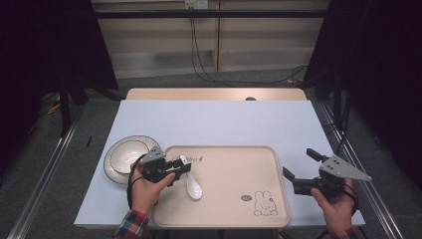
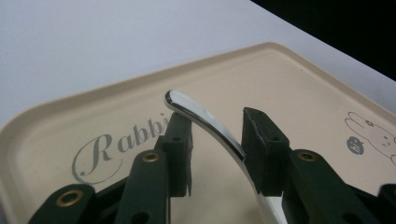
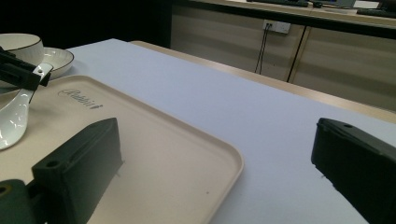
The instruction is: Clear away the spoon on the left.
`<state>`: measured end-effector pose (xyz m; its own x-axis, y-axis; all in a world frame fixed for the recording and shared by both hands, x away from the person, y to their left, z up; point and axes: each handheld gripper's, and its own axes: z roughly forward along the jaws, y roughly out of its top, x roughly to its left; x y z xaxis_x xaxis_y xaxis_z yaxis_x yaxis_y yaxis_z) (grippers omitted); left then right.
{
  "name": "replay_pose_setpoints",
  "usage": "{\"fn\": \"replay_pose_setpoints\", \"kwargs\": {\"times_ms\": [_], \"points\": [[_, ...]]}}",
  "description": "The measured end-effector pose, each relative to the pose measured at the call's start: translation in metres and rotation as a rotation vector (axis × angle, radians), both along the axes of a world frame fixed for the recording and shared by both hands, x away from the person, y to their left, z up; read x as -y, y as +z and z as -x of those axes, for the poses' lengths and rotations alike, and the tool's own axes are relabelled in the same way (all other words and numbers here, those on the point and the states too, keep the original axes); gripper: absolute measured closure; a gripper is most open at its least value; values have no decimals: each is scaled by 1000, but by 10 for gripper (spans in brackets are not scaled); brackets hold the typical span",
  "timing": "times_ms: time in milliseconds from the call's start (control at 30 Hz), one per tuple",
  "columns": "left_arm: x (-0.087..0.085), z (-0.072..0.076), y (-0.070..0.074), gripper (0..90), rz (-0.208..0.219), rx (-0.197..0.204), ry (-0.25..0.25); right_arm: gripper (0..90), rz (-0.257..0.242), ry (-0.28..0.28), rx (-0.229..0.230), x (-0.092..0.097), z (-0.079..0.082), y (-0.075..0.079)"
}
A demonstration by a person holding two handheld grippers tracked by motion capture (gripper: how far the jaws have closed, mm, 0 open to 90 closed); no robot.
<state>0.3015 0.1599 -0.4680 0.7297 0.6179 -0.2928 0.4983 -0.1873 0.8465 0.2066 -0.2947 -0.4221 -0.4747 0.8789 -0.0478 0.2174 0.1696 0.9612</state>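
A pale-topped table (image 1: 214,119) stands on grey carpet before wood-panelled cabinets. On its beige tray (image 1: 234,199), a white spoon (image 1: 193,186) lies, handle between the left gripper (image 1: 185,167)'s barely parted jaws; actual contact is unclear. The right gripper (image 1: 298,164) gapes, empty.

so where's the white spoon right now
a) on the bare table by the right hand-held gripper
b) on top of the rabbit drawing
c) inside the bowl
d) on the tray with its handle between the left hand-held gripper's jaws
d: the spoon lies on the tray, its handle between the jaws of the left hand-held gripper, well left of the rabbit drawing.
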Motion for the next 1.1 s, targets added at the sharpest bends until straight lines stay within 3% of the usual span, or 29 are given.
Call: {"fn": "replay_pose_setpoints", "kwargs": {"times_ms": [500,600,1100], "points": [[0,-1,0,576,-36,-7,10,14,1,-5,1,0,2,1],[0,0,0,539,-59,-2,19,14,7,4,2,-1,1,1],[-2,1,5,426,-45,45,35,14,9,9,7,-2,2,2]]}}
